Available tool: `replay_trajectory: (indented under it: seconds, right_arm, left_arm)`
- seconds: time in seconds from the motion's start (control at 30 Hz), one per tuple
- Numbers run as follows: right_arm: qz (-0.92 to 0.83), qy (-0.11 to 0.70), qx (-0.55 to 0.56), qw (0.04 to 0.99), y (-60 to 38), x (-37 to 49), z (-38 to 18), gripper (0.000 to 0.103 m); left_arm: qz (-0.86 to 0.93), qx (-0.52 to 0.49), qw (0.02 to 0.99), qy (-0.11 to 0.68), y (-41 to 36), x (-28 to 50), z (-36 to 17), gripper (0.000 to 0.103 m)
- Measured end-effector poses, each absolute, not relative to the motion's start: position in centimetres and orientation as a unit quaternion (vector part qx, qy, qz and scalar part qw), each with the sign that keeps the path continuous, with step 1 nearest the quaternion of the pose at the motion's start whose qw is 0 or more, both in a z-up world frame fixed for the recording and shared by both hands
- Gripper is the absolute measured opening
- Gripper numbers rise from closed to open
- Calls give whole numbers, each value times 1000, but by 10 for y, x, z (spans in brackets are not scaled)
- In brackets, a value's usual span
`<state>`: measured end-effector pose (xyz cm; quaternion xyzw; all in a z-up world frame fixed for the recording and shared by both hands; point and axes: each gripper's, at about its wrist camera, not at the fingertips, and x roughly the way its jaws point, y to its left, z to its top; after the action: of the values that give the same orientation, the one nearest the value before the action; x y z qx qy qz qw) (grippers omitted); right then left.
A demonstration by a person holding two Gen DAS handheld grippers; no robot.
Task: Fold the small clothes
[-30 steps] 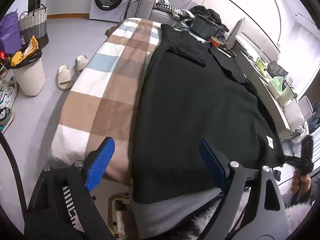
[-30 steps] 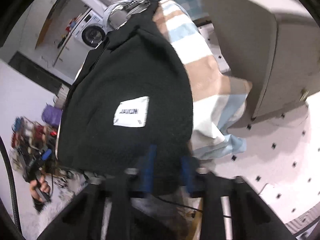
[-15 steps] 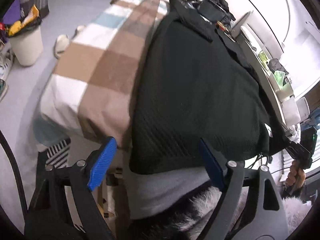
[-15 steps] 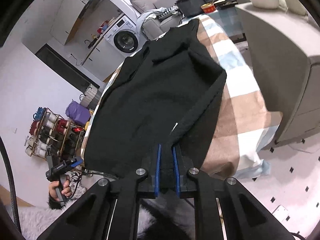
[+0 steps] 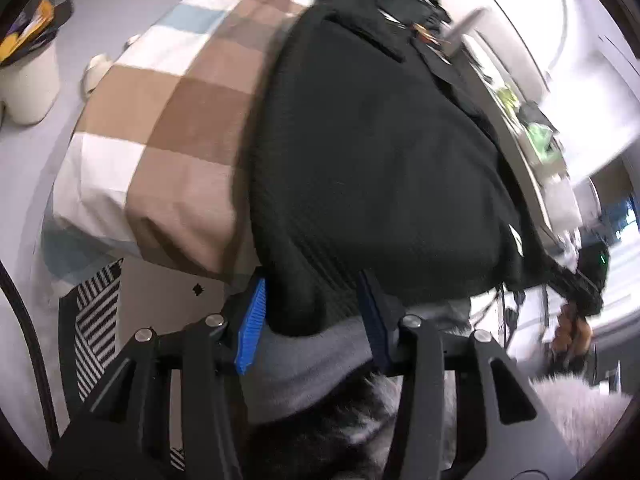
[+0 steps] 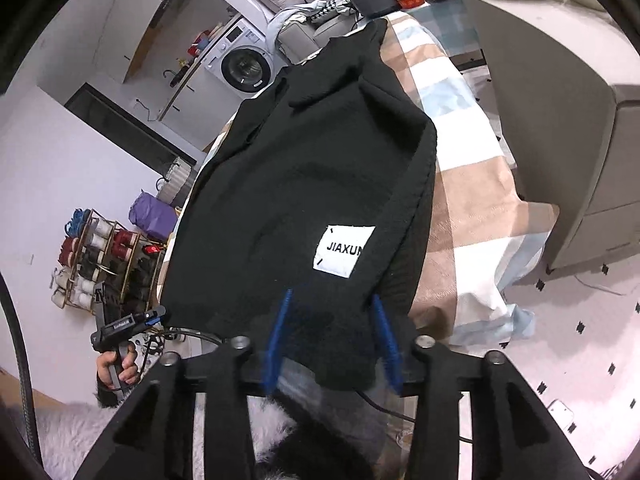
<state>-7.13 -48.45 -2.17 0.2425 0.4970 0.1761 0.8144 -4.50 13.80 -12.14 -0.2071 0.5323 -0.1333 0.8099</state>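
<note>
Since the earlier frame, the right gripper (image 6: 332,340) is opening and letting go of the black knitted top (image 6: 304,184), whose corner is lying loose between its jaws. Meanwhile the left gripper (image 5: 312,320) is closing around the near hem, not yet pinching. That top is lying flat on the brown-and-white checked blanket (image 5: 168,120), ready for folding.

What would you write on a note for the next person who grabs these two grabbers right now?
Left gripper: jaws closing around the near hem corner of the black garment; pads not clearly pressing yet.
Right gripper: jaws opening, the other hem corner loose between them, just below the white label.
The garment lies spread flat along the checked blanket, its hem hanging over the near end.
Done: laid out. Left: every fold; none shows yet.
</note>
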Motion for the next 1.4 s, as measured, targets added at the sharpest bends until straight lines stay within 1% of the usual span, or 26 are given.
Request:
replay_trajectory:
  seconds: [0.13,0.3,0.53,0.57,0.63,0.73,0.8,0.83,0.87,0.97,1.1,1.17,1.3,1.4]
  right_arm:
    - [170,502,245,812,-488,-69,-25,43]
    - [175,496,249,813,-490,-69,-25,44]
    - [173,496,261,810,-495,-67,-32,44]
    - [174,498,262,808,-495,-66,-33,44]
    - [173,500,263,807,-494,-65,-35,44]
    - [173,503,265,804,-492,-63,-39,43]
    - [175,502,263,805,-490,-64,-38,31]
    - [174,502,261,806,-490,-64,-37,27]
    - [173,499,259,808,-489,-66,-36,17]
    - [168,477,254,824,-490,-69,-28,7]
    - [165,428,268,847,-497,-76,-11,6]
    - [168,416,278,849,-502,-78,-8,6]
    - [166,448,295,828,-507,-76,-26,7]
    - [170,453,296,824,-503,-75,-36,8]
  left_arm:
    - [-164,-194,812,526,130,-51,-113,41]
    - [-183,-249,798,517,135,-44,-116,41]
    - [-162,-250,789,538,134,-33,-130,41]
    - [-160,-244,790,539,132,-33,-130,39]
    - [-148,-218,795,547,129,-33,-128,14]
    - [-153,-208,800,542,129,-37,-124,6]
    - [-162,-200,806,532,129,-40,-117,5]
    - [-167,-196,810,526,129,-42,-114,5]
    - [-172,-196,813,521,128,-43,-110,5]
    - [-186,-207,824,493,130,-46,-98,5]
    - [-196,-224,844,447,139,-52,-79,5]
    - [-195,-221,846,444,143,-52,-75,5]
    - [-189,-229,834,465,143,-46,-88,5]
    - [-187,-230,826,479,139,-44,-98,5]
